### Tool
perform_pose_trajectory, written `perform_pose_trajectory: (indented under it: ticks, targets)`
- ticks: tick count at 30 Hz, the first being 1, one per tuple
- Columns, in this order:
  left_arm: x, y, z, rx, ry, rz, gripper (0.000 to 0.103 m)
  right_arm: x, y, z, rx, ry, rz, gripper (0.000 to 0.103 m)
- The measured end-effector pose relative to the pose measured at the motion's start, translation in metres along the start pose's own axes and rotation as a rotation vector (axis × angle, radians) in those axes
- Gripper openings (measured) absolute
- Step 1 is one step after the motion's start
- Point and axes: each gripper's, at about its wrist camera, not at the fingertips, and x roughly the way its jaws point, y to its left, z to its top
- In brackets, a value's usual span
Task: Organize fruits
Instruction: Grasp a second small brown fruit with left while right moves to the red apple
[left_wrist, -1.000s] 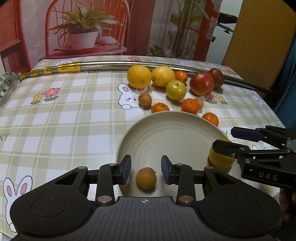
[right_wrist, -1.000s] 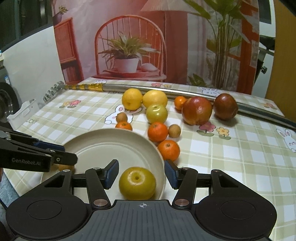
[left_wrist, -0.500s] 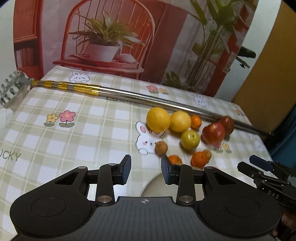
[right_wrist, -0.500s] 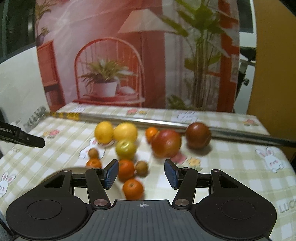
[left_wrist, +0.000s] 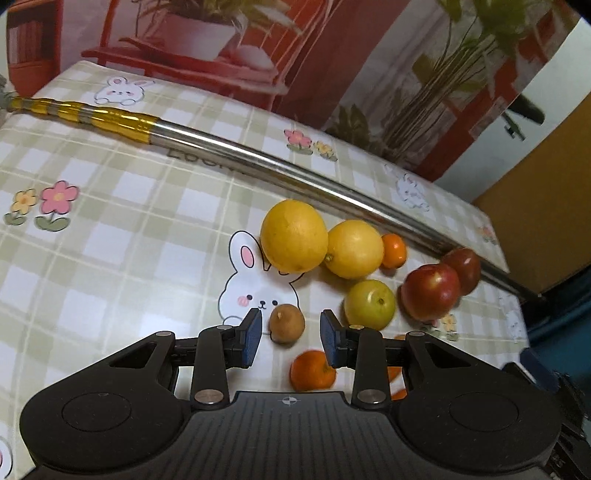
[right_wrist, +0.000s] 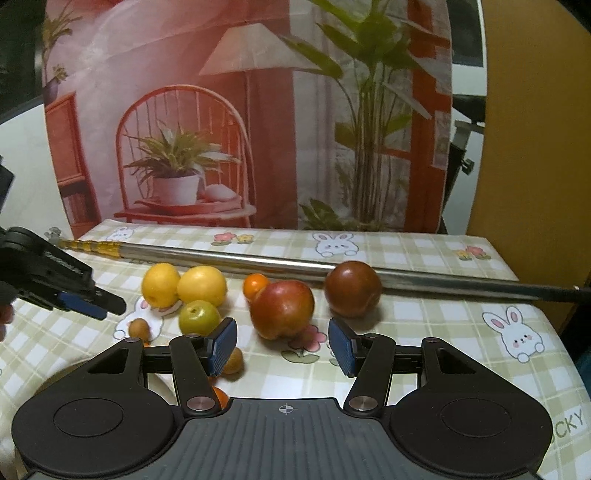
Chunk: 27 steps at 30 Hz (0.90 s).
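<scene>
My left gripper (left_wrist: 291, 338) is open, its blue pads on either side of a small brown fruit (left_wrist: 286, 324) on the checked cloth. Behind it lie two yellow citrus fruits (left_wrist: 294, 236), a green-yellow fruit (left_wrist: 370, 304), a red apple (left_wrist: 430, 291), a dark red fruit (left_wrist: 466, 269) and small oranges (left_wrist: 312, 371). My right gripper (right_wrist: 282, 346) is open, just in front of the red apple (right_wrist: 282, 308). The dark red fruit (right_wrist: 352, 288) sits to its right. The left gripper (right_wrist: 79, 302) shows at the left edge of the right wrist view. The plate's rim (right_wrist: 62, 374) barely shows.
A long steel pole with a gold-banded end (left_wrist: 258, 155) lies across the table behind the fruit (right_wrist: 258, 260). A printed backdrop with a chair and plants stands at the table's far edge. The table's right edge drops off beside the dark red fruit.
Both grippers have left the plate and the fruits on it and moved forward to the loose fruit. The left now straddles the small brown fruit; the right faces the red apple.
</scene>
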Motion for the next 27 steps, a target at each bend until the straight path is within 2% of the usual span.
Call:
perform_pose_trajectory:
  ticks: [12,14,15,19,27]
  targets:
    - [0.038,-0.003,0.004,0.004,0.065,0.019,0.036,0.016,-0.014,-0.01,0.042,0.036,-0.011,0.052]
    - [0.041,-0.004,0.003,0.006,0.071,0.025,0.033,0.017,-0.015,-0.011,0.044,0.039,-0.011,0.052]
    - [0.041,-0.004,0.002,0.011,0.065,0.029,0.028,0.018,-0.015,-0.011,0.045,0.041,-0.011,0.052]
    - [0.039,-0.007,0.001,0.038,0.051,0.021,0.027,0.021,-0.017,-0.013,0.052,0.049,-0.012,0.052]
    - [0.013,-0.016,-0.008,0.145,-0.035,0.005,0.027,0.029,-0.022,-0.009,0.036,0.053,0.001,0.052]
